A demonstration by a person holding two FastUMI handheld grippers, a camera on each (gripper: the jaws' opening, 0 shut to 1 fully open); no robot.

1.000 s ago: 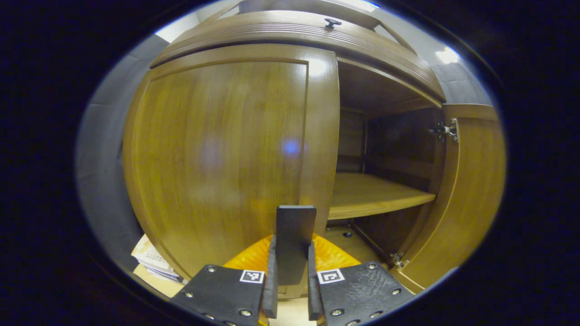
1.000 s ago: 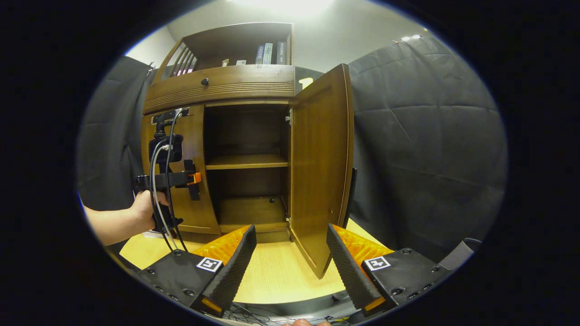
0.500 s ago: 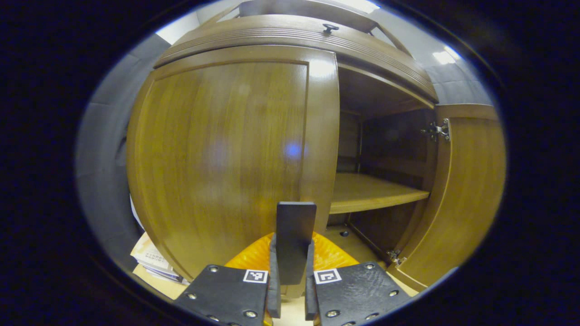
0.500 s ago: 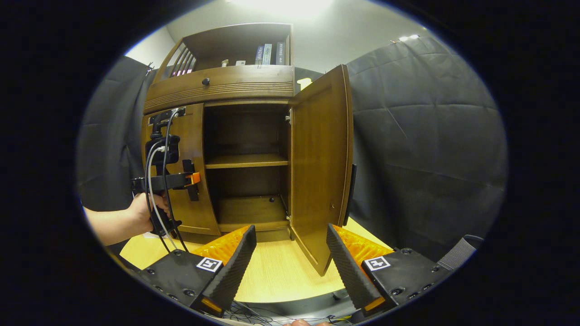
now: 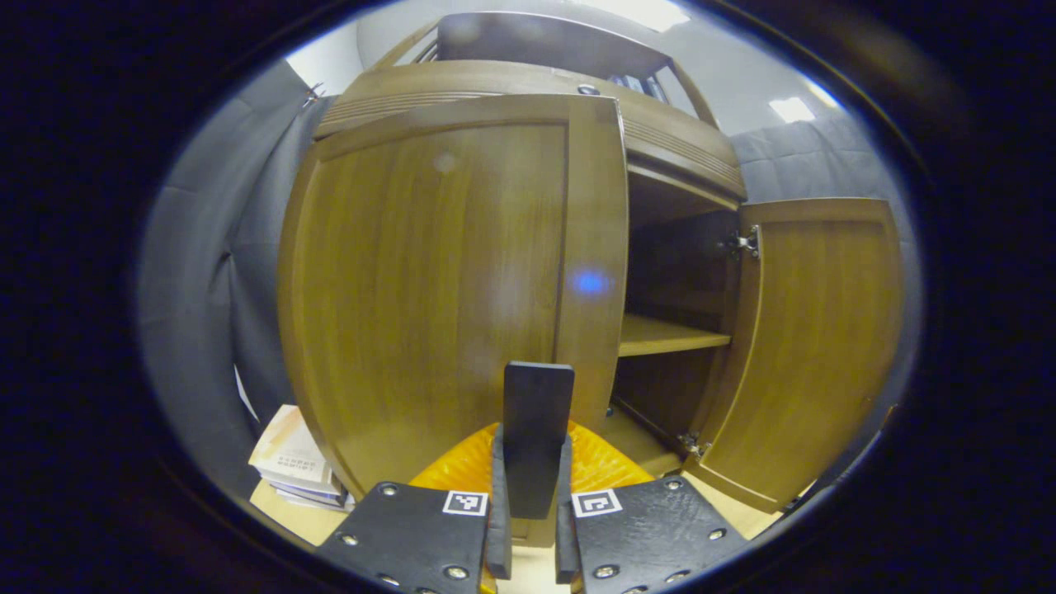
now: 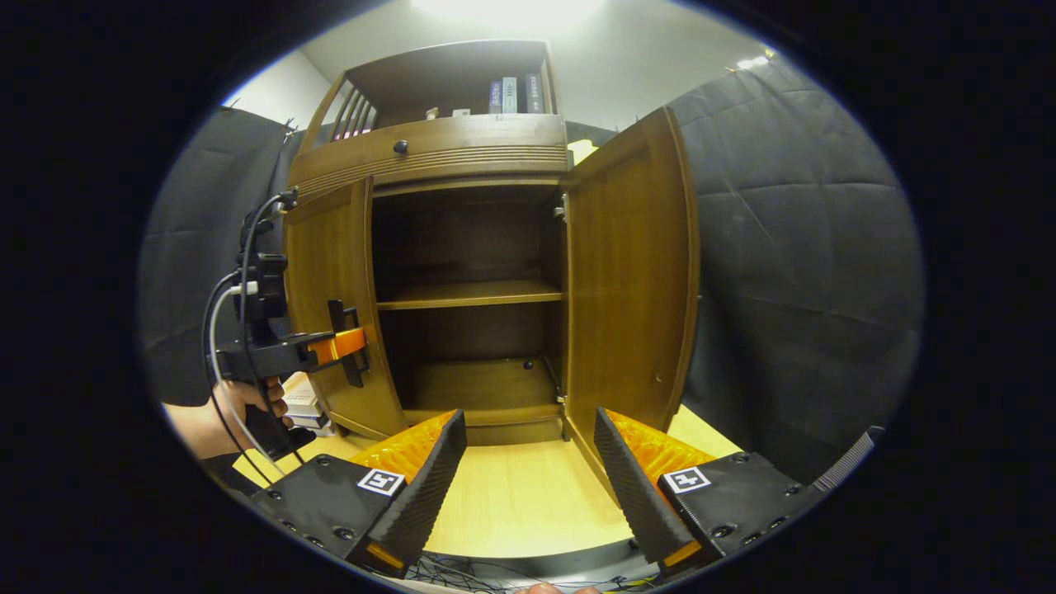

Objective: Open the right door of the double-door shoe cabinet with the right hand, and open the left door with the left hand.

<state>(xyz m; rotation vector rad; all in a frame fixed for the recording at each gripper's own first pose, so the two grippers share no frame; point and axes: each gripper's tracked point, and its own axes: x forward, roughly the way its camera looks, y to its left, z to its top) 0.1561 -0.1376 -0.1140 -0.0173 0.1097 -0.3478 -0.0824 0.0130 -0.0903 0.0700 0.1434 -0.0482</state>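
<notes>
Swinging outward since the earlier frame, the brown wooden left door point(image 6: 330, 305) is being pulled by its dark handle point(image 5: 538, 437), pinched in the left hand-held gripper point(image 5: 528, 528); the right hand-held gripper point(image 6: 528, 487) is being held spread, its brown wooden right door point(image 6: 631, 289) already open.

The shoe cabinet point(image 6: 462, 157) stands on the tabletop point(image 6: 511, 503) with its right door point(image 6: 631, 280) swung wide and its left door point(image 6: 330, 305) partly open — the inner shelf point(image 6: 466, 293) shows between them. The right gripper point(image 6: 528, 462) hovers low before the opening, fingers spread apart, gripping nothing. The left gripper point(image 6: 351, 346) — held by a hand point(image 6: 227, 404) — clamps the left door's handle point(image 6: 342, 342).
</notes>
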